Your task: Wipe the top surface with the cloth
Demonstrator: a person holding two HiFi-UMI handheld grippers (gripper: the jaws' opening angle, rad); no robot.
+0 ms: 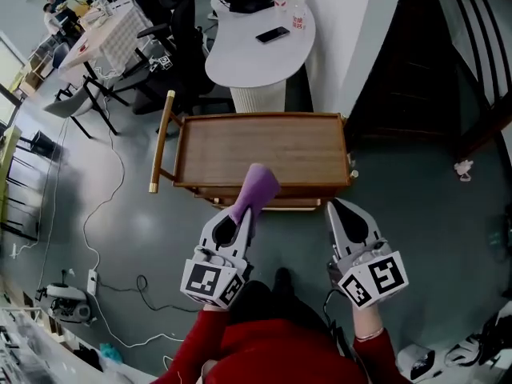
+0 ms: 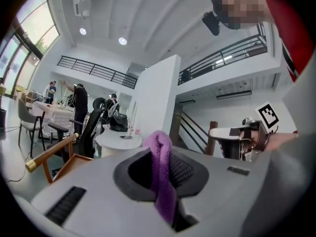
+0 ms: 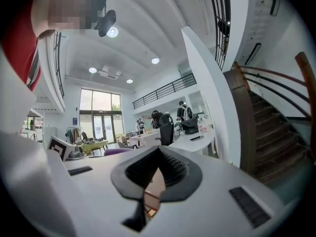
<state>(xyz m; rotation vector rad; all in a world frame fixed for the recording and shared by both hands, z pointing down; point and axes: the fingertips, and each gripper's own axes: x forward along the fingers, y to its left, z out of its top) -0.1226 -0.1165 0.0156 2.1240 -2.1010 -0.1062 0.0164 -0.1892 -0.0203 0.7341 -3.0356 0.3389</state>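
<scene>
**Head view.** The left gripper pinches a purple cloth by one end. The loose end points to 12 o'clock over the near rail of a wooden cart. I cannot tell whether the cloth touches the wood. Holding it by the end probably leaves enough free to lay flat on the cart's bare top, so wiping looks not yet begun. The right gripper sits at 3 o'clock of the left one, just short of the cart, likely kept aside. Beyond the cart at 12 o'clock a white bench carries a phone. Cables trail over the grey floor at 9 o'clock, and stairs are at 2 o'clock.

**Left gripper view.** The jaws are pressed onto the cloth, which stands up between them in a folded ridge. The cart's handle shows at 8 o'clock. People stand at desks at 9 o'clock, under a balcony rail.

**Right gripper view.** The jaws stand slightly apart with nothing between them, and the cart's wood shows through the gap. The stairs climb at 3 o'clock, and tall windows are at 9 o'clock.
</scene>
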